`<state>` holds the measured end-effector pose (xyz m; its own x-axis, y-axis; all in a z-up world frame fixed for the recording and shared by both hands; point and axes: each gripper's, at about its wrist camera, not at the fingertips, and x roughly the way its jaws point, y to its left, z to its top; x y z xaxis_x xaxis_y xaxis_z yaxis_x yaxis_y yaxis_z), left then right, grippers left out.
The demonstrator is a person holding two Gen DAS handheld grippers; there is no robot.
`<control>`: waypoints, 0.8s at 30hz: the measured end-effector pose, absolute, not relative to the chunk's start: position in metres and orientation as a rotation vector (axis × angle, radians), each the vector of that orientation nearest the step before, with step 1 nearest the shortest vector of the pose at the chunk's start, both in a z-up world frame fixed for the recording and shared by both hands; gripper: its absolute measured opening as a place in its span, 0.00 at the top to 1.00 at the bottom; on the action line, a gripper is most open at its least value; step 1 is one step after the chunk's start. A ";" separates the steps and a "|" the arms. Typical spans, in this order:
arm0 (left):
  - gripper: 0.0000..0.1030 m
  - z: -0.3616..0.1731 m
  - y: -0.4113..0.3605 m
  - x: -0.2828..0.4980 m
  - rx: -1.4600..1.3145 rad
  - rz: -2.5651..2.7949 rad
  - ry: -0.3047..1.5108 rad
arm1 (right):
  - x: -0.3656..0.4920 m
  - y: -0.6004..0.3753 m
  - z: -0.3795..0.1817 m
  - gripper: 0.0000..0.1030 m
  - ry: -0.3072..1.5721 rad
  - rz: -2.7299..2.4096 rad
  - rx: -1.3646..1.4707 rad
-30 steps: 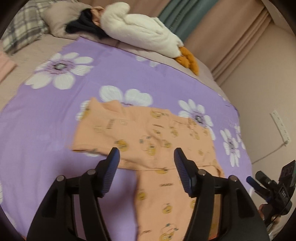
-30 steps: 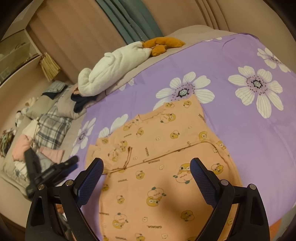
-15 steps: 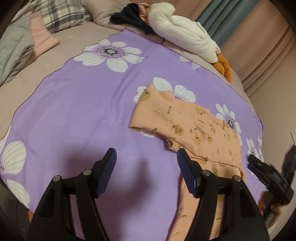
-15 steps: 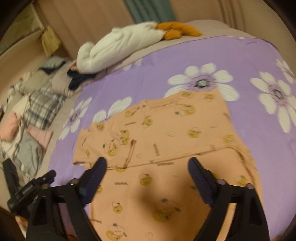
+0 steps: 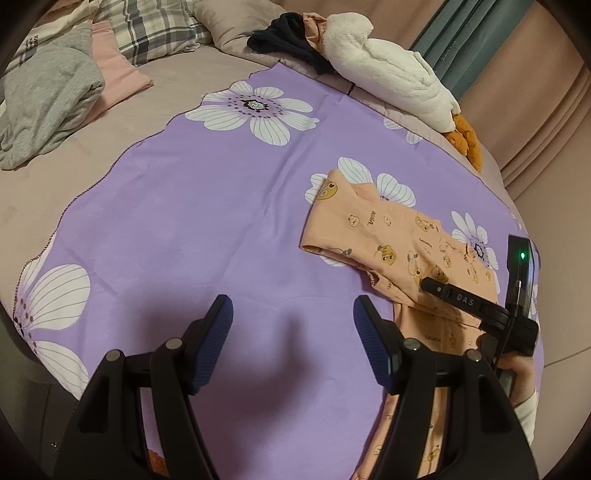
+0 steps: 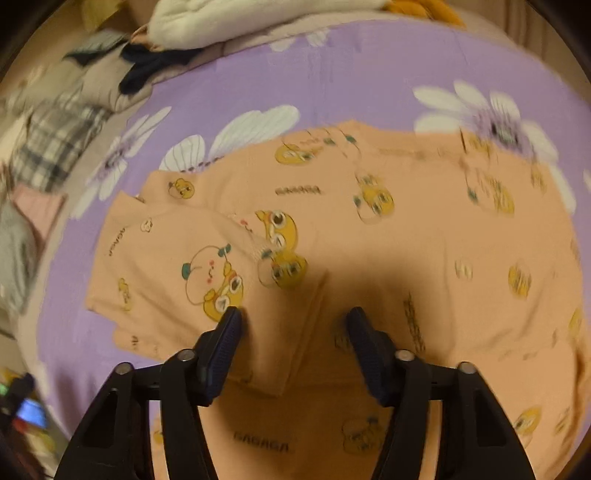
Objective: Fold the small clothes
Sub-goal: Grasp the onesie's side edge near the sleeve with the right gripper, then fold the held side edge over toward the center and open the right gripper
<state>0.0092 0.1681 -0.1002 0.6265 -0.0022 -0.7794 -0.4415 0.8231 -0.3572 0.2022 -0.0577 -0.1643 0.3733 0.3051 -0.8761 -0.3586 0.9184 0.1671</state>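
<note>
An orange children's garment (image 6: pixel 424 236) printed with yellow cartoon ducks lies spread on a purple flowered cloth (image 5: pixel 207 221). My right gripper (image 6: pixel 294 317) hovers low over it, its jaws closing, with a folded edge of the fabric (image 6: pixel 314 295) lying between the pads; I see no pinch. In the left wrist view the garment (image 5: pixel 388 240) sits at the right, and the right gripper (image 5: pixel 461 299) reaches onto it, held by a hand (image 5: pixel 517 373). My left gripper (image 5: pixel 293 314) stands open above bare purple cloth, left of the garment, with nothing between its fingers.
A white plush duck (image 5: pixel 388 74) with orange feet lies along the far edge of the bed. A dark garment (image 5: pixel 288 40), a plaid pillow (image 5: pixel 147 33), a pink cloth (image 5: pixel 114 66) and grey clothes (image 5: pixel 48 96) are piled at the far left. Curtains hang behind.
The right gripper has dropped close to the garment and its jaws have narrowed. The left gripper has swung left, off the garment, to bare purple cloth.
</note>
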 end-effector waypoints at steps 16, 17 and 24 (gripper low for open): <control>0.34 -0.101 0.171 0.023 -0.586 0.244 0.868 | 0.189 -0.057 -0.020 0.92 0.827 0.590 -0.103; 0.34 -0.101 0.170 0.026 -0.585 0.240 0.867 | 0.189 -0.056 -0.012 0.92 0.806 0.592 -0.107; 0.34 -0.096 0.166 0.051 -0.571 0.204 0.866 | 0.198 -0.069 0.028 0.92 0.722 0.546 -0.105</control>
